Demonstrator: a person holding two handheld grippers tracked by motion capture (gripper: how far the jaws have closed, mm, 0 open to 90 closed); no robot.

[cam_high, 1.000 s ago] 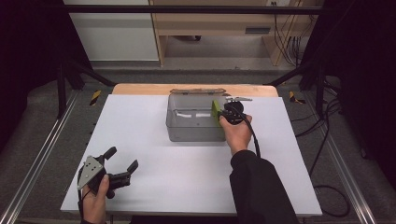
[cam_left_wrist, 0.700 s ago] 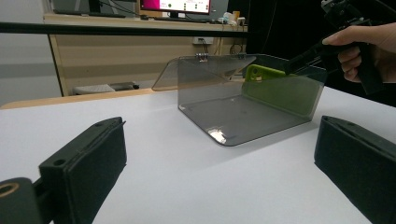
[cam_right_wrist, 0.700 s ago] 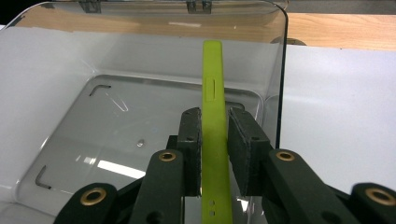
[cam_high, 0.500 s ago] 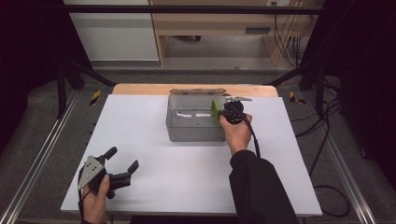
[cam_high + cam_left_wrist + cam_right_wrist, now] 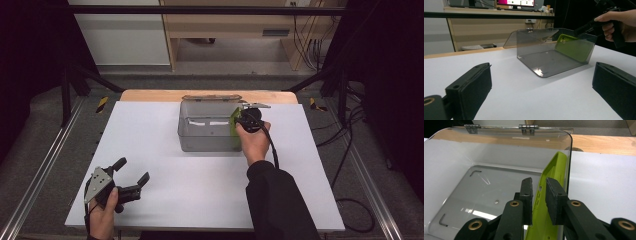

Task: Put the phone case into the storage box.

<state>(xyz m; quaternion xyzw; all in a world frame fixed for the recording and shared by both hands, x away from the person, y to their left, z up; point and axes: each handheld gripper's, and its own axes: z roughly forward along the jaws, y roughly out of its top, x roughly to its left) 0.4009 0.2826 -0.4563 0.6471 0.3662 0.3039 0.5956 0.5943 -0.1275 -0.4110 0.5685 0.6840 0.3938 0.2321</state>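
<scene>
Your right claw [image 5: 539, 195] clenched the green case [image 5: 554, 170] — held on edge inside the box [image 5: 186, 131]; left claw [image 5: 131, 173] gaped, empty.

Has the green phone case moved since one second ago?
No. The green phone case, clamped by the right gripper, stays against the right wall of the grey box.

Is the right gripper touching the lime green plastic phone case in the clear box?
Touching. The right gripper view shows the right gripper with both jaws pressed on the lime green plastic phone case, which stands on edge against the clear box's side wall.
</scene>
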